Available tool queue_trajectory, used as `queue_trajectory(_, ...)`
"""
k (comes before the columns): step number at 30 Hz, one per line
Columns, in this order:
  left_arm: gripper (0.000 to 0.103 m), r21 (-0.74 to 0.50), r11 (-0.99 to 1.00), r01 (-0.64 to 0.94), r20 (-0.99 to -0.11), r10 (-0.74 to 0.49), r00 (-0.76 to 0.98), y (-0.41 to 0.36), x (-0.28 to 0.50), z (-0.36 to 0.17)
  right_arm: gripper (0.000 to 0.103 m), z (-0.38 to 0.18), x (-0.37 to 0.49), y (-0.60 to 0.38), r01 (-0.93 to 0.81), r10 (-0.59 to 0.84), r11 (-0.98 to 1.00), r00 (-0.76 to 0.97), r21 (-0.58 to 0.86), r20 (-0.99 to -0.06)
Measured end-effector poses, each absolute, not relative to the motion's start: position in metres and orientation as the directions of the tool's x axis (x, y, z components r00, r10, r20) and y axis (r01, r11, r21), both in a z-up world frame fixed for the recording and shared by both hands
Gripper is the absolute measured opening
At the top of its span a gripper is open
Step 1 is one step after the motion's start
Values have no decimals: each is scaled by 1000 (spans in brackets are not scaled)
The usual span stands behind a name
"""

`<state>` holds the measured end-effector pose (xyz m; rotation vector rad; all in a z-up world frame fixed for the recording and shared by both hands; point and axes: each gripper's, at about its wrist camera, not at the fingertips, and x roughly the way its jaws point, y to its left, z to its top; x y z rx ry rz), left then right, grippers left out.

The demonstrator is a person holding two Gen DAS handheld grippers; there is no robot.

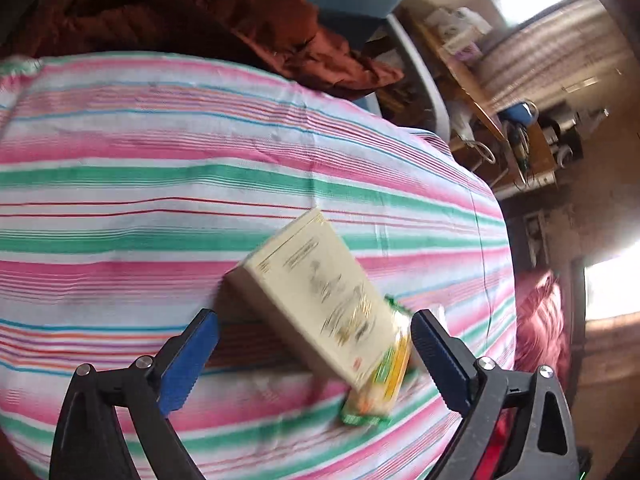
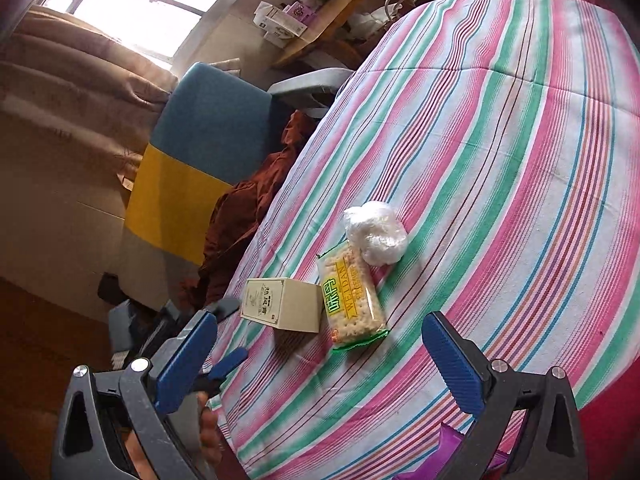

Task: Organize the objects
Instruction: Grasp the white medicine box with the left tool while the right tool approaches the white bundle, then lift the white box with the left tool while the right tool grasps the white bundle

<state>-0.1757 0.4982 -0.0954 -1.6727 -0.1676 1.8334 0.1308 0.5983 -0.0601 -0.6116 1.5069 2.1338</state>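
A striped cloth (image 2: 500,152) in pink, green and white covers the table and fills most of both views. Beyond its far edge stands a blue-and-yellow chair (image 2: 200,152) with a rust-brown garment (image 1: 224,20) draped over its seat. The right gripper (image 2: 320,360) hangs above the near edge of the cloth, its blue-padded fingers (image 2: 186,360) spread wide with nothing between them. The left gripper (image 1: 314,352) is likewise spread, its fingers (image 1: 188,364) flanking the near end of the box and cracker pack without touching either; in the right wrist view it appears at the table's left edge beside the box. Three items lie grouped near the left side of the cloth. A cream box (image 2: 282,306) lies flat, printed face up. Just to its right, touching it, lies a cracker pack (image 2: 352,298) with green-and-yellow wrapping. At the pack's far end sits a crumpled clear plastic bag (image 2: 376,232), touching the pack. The left wrist view is motion-blurred, so print on the box is unreadable there.
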Motion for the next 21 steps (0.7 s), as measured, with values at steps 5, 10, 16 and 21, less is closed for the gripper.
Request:
queue_trajectory(5, 99, -478, -810, -340, -868, 495, 42, 532, -184, -116, 103, -58, 139, 601, -582, 142, -278, -812, 764, -566)
queue_trajectory(10, 81, -345, -791, -506, -913, 407, -15, 541, -164, -116, 103, -64, 145, 608, -583, 148, -229, -813, 780, -564)
queue_trajectory(16, 63, -322, -712, -624, -904, 426, -20, 510, -143, -111, 103, -67, 138, 608, -590, 115, -242, -806, 770, -581)
queue_trajectory(21, 61, -288, -678, -676, -905, 424, -39, 469, -118, -106, 103, -68, 133, 607, -613, 112, -268, -786, 743, -608)
